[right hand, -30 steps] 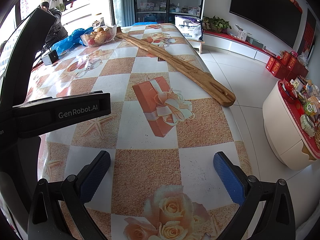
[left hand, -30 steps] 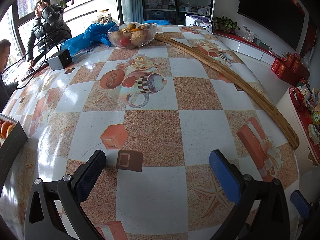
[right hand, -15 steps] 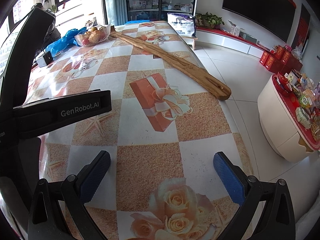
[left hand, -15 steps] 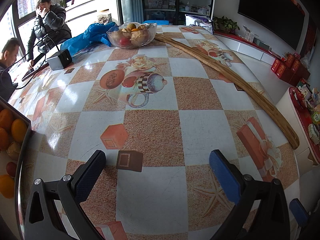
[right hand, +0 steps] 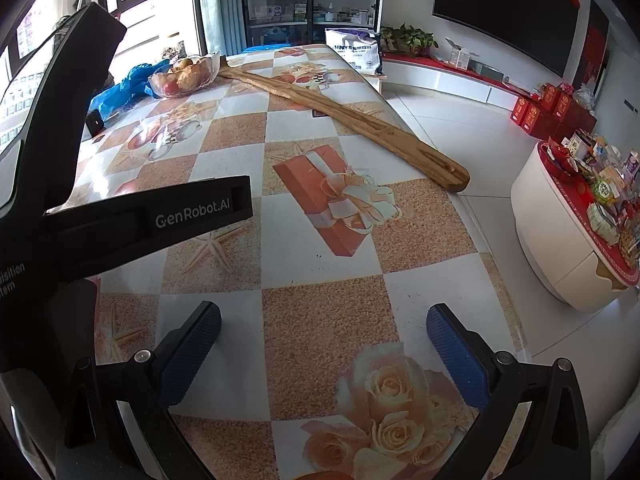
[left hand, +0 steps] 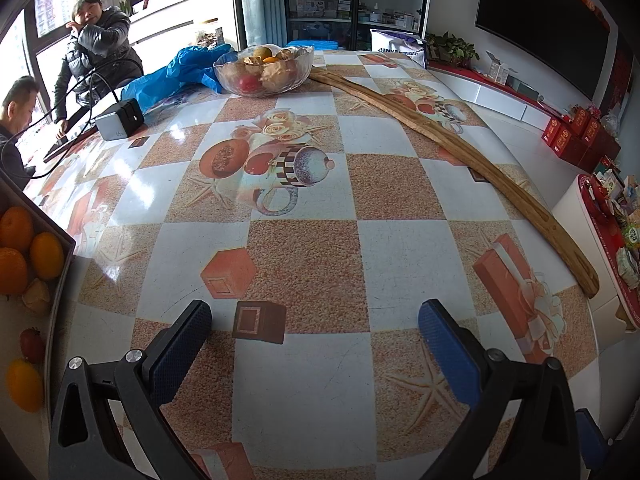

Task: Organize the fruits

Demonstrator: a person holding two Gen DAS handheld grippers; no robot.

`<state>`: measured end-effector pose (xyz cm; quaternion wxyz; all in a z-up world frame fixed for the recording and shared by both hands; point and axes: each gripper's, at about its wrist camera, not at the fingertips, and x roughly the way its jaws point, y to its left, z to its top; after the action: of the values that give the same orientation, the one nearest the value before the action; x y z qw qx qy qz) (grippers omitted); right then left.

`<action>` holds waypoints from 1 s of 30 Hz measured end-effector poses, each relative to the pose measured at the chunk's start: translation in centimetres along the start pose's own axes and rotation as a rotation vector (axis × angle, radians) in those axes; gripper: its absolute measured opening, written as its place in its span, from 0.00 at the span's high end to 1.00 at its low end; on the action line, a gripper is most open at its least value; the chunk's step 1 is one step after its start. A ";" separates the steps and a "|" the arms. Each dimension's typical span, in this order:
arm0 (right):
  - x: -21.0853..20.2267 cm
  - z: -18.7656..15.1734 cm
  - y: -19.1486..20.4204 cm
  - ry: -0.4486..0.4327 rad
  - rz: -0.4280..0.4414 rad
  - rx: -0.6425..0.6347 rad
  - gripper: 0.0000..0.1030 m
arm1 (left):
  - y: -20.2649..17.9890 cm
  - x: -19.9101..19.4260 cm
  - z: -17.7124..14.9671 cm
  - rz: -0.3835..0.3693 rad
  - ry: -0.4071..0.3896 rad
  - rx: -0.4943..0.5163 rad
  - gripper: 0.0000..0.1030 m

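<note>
A glass bowl of fruit [left hand: 262, 72] stands at the far end of the patterned table [left hand: 312, 248]; it also shows in the right wrist view [right hand: 184, 76]. A dark box [left hand: 60, 276] at the left edge holds oranges [left hand: 16, 228], a strawberry [left hand: 32, 346] and a yellow fruit [left hand: 22, 386]. My left gripper [left hand: 316, 344] is open and empty above the near table. My right gripper [right hand: 324, 344] is open and empty over the table's near right part, with the left gripper's black body [right hand: 140, 220] beside it.
A long wooden plank [left hand: 452, 148] lies along the table's right side. A blue plastic bag [left hand: 180, 72] and a small grey box [left hand: 120, 122] with cables sit at the far left. Two people [left hand: 96, 44] sit beyond the left edge. A white cabinet [right hand: 560, 240] stands right.
The fruit box has come further into the left wrist view at the left edge. The right gripper's view has shifted slightly; both grippers stay open.
</note>
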<state>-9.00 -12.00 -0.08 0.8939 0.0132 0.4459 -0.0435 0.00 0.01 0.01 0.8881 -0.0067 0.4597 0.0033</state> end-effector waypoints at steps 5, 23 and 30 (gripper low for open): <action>0.0 0.0 0.1 -0.001 -0.004 0.001 0.00 | 0.0 0.0 0.0 0.000 0.000 0.000 0.00; 0.0 -0.1 0.1 -0.001 -0.004 0.000 0.00 | 0.0 0.0 0.0 -0.003 -0.007 0.001 0.00; 0.0 -0.1 0.1 -0.002 -0.004 0.001 0.00 | -0.1 0.0 0.0 -0.003 -0.007 0.001 0.00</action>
<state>-9.04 -11.93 -0.10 0.8943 0.0126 0.4451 -0.0453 -0.05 -0.08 0.01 0.8896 -0.0072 0.4566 0.0017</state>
